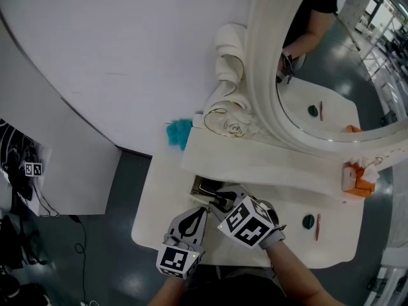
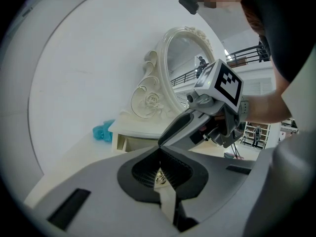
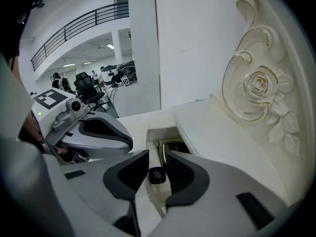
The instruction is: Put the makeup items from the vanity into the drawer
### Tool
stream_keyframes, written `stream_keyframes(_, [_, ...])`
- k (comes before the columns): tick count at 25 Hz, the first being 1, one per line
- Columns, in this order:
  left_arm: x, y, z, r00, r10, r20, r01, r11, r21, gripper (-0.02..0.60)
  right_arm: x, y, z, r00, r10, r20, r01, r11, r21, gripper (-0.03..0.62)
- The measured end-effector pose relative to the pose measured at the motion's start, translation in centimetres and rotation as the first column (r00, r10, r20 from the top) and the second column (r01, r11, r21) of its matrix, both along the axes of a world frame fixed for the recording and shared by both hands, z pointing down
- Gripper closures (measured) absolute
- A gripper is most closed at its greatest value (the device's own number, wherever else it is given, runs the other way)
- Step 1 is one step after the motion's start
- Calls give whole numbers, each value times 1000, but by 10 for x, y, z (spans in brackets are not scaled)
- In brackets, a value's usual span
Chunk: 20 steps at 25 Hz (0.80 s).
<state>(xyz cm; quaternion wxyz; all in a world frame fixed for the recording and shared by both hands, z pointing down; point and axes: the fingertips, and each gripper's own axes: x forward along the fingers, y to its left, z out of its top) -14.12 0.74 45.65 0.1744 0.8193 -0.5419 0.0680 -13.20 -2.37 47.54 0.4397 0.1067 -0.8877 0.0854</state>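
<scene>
While vanity [image 1: 255,161] backs white wall [image 1: 127,43], left jaws clamp gold pull [image 2: 159,178], right jaws pinch black item [image 3: 157,175].

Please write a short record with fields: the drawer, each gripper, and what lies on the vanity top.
Drawer: white vanity drawer, open
Right gripper: above the drawer, shut on a small black makeup item
Left gripper: jaw tips together, beside the right gripper
Vanity top: dark green round item and thin red stick, side by side
</scene>
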Motion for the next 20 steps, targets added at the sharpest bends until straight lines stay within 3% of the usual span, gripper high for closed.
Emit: stream_keyframes(20, [13, 3, -4, 999, 40, -4, -40, 999, 11, 568, 21, 3, -2, 999, 46, -24, -45, 999, 21, 485])
